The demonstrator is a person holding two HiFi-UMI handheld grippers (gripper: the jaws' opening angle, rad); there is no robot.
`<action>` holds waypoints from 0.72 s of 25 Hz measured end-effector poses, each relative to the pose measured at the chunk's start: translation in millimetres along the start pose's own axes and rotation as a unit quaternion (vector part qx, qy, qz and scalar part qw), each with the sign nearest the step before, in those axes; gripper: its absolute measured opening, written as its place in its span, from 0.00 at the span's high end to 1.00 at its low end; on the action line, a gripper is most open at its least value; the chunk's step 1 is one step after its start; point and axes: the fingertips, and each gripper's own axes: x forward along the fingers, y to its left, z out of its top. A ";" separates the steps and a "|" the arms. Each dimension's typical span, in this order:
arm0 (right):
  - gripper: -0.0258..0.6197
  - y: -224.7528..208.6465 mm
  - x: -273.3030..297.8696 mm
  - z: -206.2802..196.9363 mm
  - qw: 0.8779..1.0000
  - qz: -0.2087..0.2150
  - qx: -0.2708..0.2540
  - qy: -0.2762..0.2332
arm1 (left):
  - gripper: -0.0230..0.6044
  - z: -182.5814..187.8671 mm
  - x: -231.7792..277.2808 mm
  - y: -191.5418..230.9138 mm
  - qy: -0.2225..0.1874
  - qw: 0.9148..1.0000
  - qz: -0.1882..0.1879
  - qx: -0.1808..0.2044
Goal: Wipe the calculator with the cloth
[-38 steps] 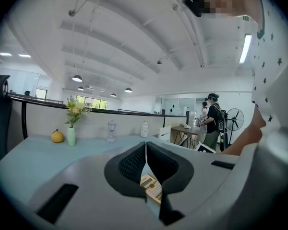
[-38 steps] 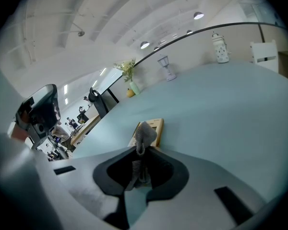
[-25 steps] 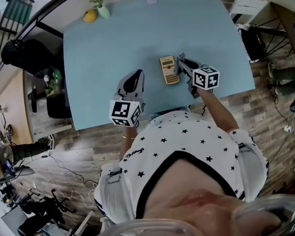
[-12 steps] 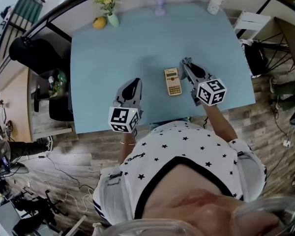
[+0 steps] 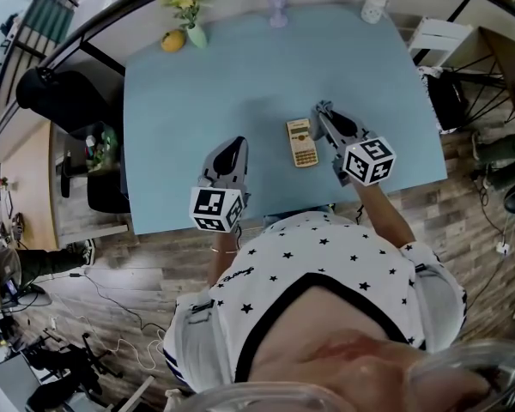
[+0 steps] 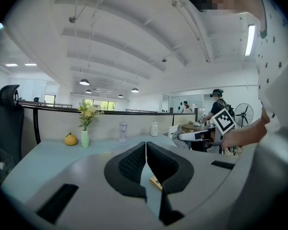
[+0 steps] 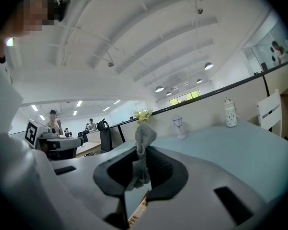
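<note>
Jaws of the right gripper point(image 5: 324, 114) pinch the grey cloth point(image 7: 143, 145); those of the left gripper point(image 6: 146, 152) are pressed together on nothing. The calculator point(image 5: 301, 142) lies on the blue table point(image 5: 197, 93) just left of the right gripper, long axis near-to-far. The left gripper is farther off.

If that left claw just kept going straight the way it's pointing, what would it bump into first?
Probably nothing soon: the left claw points over bare table, passing left of the calculator. Depth is hard to judge.
</note>
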 end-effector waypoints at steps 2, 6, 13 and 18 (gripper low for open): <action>0.89 1.8 -0.2 0.8 1.000 0.004 0.006 -0.004 | 0.91 -0.6 0.0 -0.5 0.001 1.000 -0.001 0.000; 0.89 3.7 -1.7 4.3 1.000 0.006 0.008 -0.014 | 0.91 -1.9 0.7 -2.4 0.004 1.000 -0.004 0.000; 0.89 2.0 -5.3 3.8 1.000 0.006 0.013 -0.013 | 0.91 -2.8 0.3 -4.7 0.006 1.000 -0.004 0.001; 0.89 3.0 -5.7 5.0 1.000 0.006 0.007 -0.016 | 0.91 -2.2 0.3 -7.0 0.004 1.000 -0.005 0.001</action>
